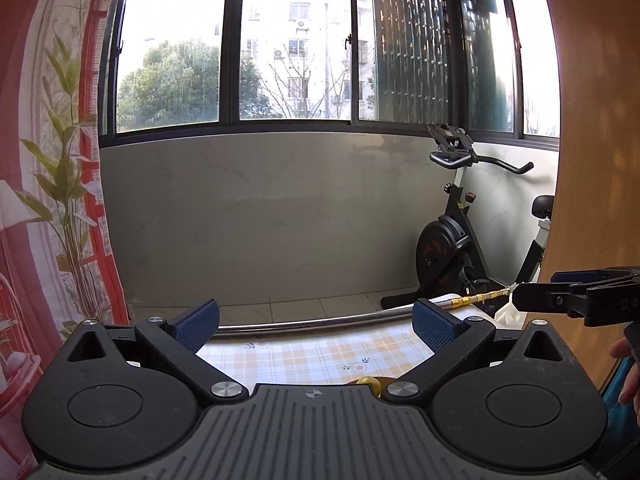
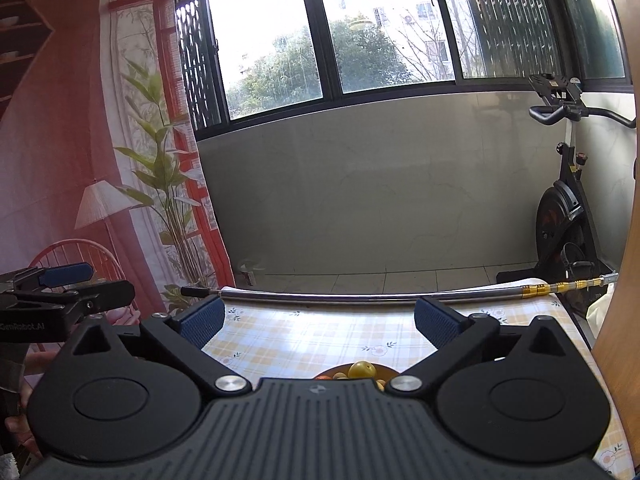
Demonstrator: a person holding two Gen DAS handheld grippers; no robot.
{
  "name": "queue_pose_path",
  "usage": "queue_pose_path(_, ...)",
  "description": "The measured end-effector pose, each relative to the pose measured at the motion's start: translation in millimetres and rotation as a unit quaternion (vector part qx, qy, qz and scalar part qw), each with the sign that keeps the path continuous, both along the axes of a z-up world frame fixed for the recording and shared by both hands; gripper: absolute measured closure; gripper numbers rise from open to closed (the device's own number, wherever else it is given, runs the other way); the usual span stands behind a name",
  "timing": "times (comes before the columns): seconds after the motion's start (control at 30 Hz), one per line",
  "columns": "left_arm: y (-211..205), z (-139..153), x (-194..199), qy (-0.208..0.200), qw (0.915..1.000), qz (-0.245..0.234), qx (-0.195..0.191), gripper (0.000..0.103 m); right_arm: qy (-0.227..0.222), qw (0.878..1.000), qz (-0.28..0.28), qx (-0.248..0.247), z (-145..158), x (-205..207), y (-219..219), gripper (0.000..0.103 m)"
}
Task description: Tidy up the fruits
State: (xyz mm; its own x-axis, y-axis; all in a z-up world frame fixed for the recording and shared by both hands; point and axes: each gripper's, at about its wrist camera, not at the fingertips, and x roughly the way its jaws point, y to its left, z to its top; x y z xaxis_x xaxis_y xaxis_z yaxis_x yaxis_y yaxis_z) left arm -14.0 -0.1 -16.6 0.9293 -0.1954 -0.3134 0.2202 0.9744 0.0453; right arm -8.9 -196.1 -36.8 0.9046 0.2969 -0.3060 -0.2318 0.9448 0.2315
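Observation:
A yellow-green round fruit (image 2: 362,369) sits with other small fruits in an orange bowl (image 2: 386,372), mostly hidden behind my right gripper's body. A sliver of yellow fruit (image 1: 368,381) shows in the left wrist view. My right gripper (image 2: 318,322) is open and empty, held above the table just short of the bowl. My left gripper (image 1: 316,322) is open and empty over the checked tablecloth (image 1: 312,350). Each gripper shows in the other's view, the right one (image 1: 520,298) at the right edge and the left one (image 2: 100,292) at the left edge.
A metal rod with a gold end (image 2: 360,296) lies along the table's far edge. An exercise bike (image 1: 460,240) stands at the back right. A printed curtain (image 2: 100,160) hangs at the left. A wooden panel (image 1: 592,160) rises at the right.

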Motion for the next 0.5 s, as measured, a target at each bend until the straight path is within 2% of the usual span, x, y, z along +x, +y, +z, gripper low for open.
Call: queue_pose_path(0.5, 2.5, 12.9, -18.2, -0.039, 0.9992, 0.011, -0.003, 0.000, -0.026, 1.000, -0.011, -0.010, 15.1, -17.6, 6.3, 0.000)
